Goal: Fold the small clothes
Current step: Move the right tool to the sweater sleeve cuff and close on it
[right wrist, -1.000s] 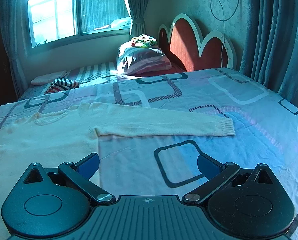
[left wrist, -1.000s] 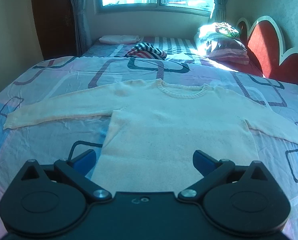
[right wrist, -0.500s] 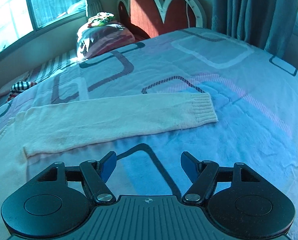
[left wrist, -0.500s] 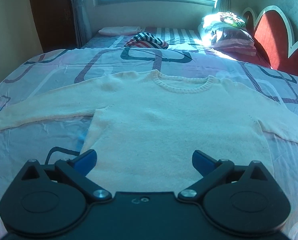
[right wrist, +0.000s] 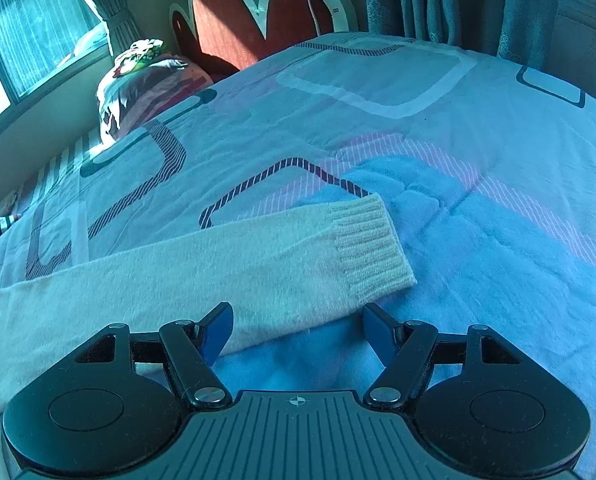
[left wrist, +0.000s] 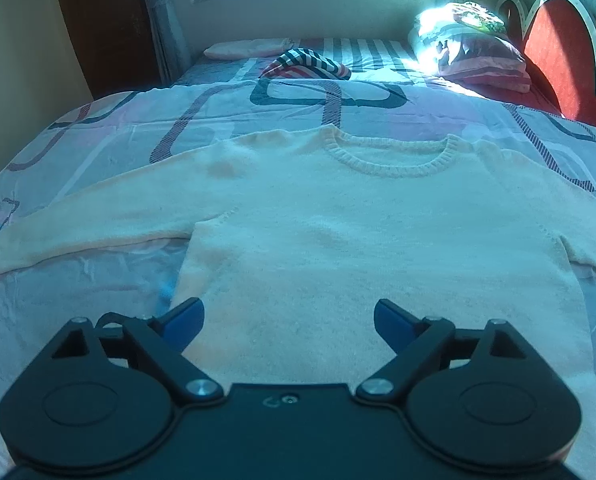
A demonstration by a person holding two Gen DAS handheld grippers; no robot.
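A cream knit sweater [left wrist: 358, 240] lies flat on the bed with both sleeves spread out and its neckline towards the window. My left gripper [left wrist: 287, 318] hangs over the sweater's lower body near its left side edge; its jaws are closing, wide apart, with only flat cloth under them. In the right wrist view the sweater's right sleeve [right wrist: 217, 276] runs across to its ribbed cuff [right wrist: 368, 246]. My right gripper [right wrist: 298, 326] is over the sleeve's near edge close to the cuff, its jaws closing, pads not pressing the cloth.
The bedspread [right wrist: 478, 200] has blue, pink and dark rectangle patterns. A striped garment [left wrist: 308, 65] and a pale folded cloth [left wrist: 249, 46] lie towards the window. Pillows [left wrist: 474, 52] are piled by the red headboard [right wrist: 237, 28]. Curtains [right wrist: 478, 0] hang beyond the bed's right side.
Both grippers came lower and closer to the sweater. The right one swung right along the sleeve to the cuff and narrowed its jaws; the left one narrowed slightly.
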